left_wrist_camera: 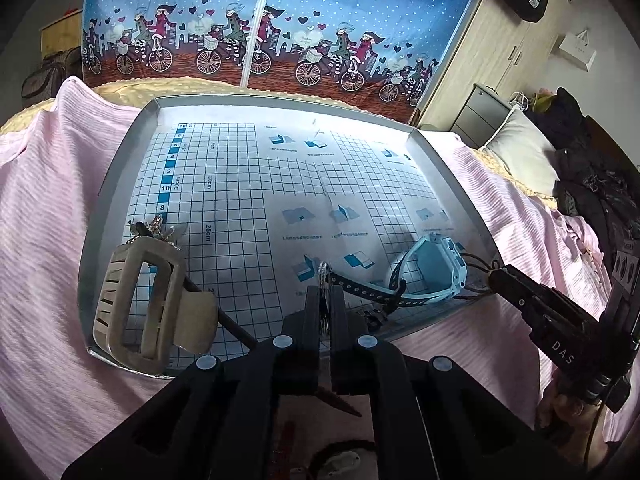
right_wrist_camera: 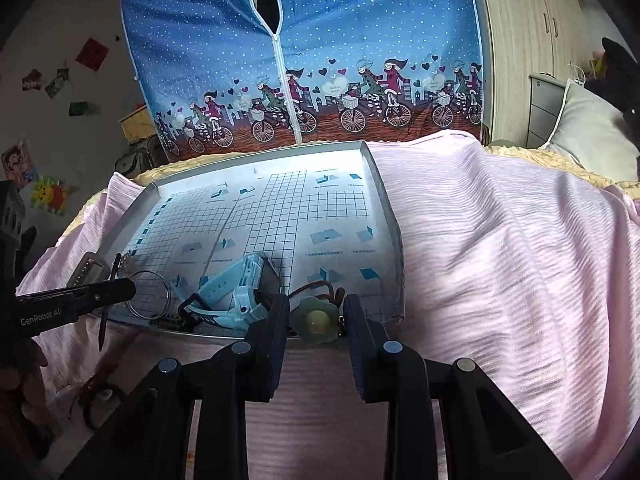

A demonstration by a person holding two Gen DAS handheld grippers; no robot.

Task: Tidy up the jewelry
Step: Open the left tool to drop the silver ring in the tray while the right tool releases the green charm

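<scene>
The left gripper (left_wrist_camera: 325, 298) has its fingers pressed together on a thin silver ring (right_wrist_camera: 147, 295), held at the near edge of the tray (left_wrist_camera: 120, 152). The right gripper (right_wrist_camera: 316, 316) stands with fingers apart, a pale green flower hair tie (right_wrist_camera: 315, 320) lying between them without clear contact. Just beyond, inside the tray's near edge, lies a light blue watch (left_wrist_camera: 434, 266) with a dark perforated strap. A beige hair claw (left_wrist_camera: 140, 304) sits at the near left corner. The tray rests on a pink blanket (right_wrist_camera: 500, 240) on the bed; a blue bicycle-print wardrobe (left_wrist_camera: 280, 20) stands behind.
</scene>
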